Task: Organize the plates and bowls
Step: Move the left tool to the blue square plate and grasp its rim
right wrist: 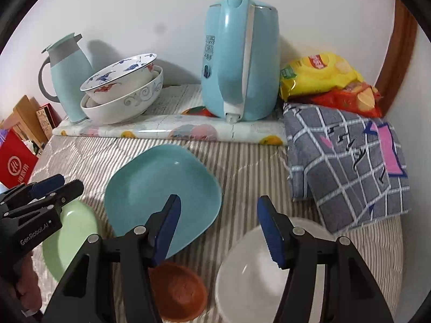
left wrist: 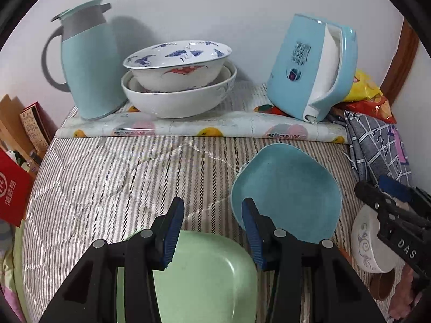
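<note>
Green plate (left wrist: 204, 274) lies on the striped bed under the wide-open left tongs (left wrist: 212, 231), which grip nothing. Right tongs (right wrist: 218, 228), equally spread and empty, hover over a white bowl (right wrist: 253, 277) beside the teal plate (right wrist: 161, 196).

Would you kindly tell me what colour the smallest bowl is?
The small bowl is reddish-brown, seen best in the right wrist view.

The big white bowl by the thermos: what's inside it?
The big white bowl holds a blue-and-red painted bowl; a further white rim shows between them. Anything beneath is covered.
</note>
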The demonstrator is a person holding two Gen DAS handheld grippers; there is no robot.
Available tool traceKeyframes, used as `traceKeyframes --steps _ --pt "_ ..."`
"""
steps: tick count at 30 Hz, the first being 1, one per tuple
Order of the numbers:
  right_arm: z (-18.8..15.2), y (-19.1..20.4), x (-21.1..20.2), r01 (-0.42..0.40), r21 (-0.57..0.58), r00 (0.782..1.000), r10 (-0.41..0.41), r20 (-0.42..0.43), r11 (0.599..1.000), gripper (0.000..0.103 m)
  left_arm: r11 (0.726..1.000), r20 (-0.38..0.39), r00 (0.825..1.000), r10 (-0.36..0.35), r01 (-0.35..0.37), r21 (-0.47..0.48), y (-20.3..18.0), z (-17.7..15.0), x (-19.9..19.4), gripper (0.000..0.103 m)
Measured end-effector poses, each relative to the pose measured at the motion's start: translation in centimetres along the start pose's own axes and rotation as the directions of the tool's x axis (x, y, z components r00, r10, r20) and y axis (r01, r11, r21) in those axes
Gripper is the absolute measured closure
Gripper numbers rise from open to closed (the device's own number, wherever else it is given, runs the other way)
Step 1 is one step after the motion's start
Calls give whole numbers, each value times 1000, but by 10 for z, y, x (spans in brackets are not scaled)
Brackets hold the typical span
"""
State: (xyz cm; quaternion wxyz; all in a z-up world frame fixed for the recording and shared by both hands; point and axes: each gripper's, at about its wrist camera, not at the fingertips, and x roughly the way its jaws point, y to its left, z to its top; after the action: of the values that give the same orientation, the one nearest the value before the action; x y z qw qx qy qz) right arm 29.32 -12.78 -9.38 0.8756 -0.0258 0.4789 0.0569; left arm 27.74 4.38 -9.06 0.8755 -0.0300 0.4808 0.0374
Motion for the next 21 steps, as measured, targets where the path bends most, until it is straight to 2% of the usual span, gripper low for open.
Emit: traceKeyframes --steps 6,8,10,21 --pt "9 -8 22 -37 31 999 38 -34 999 44 1000 -30 1000 -5 5 12 -12 8 18 59" --pt "11 -10 28 -41 32 998 42 -44 999 44 1000 -39 999 -18 18 5 -14 10 24 48" --pt "14 -12 34 -42 35 998 44 -55 999 44 1000 -45 999 -26 26 11 -18 13 31 46" --pt "22 -6 63 -48 -18 991 45 -126 999 56 999 -68 997 -48 49 7 -22 24 60 46"
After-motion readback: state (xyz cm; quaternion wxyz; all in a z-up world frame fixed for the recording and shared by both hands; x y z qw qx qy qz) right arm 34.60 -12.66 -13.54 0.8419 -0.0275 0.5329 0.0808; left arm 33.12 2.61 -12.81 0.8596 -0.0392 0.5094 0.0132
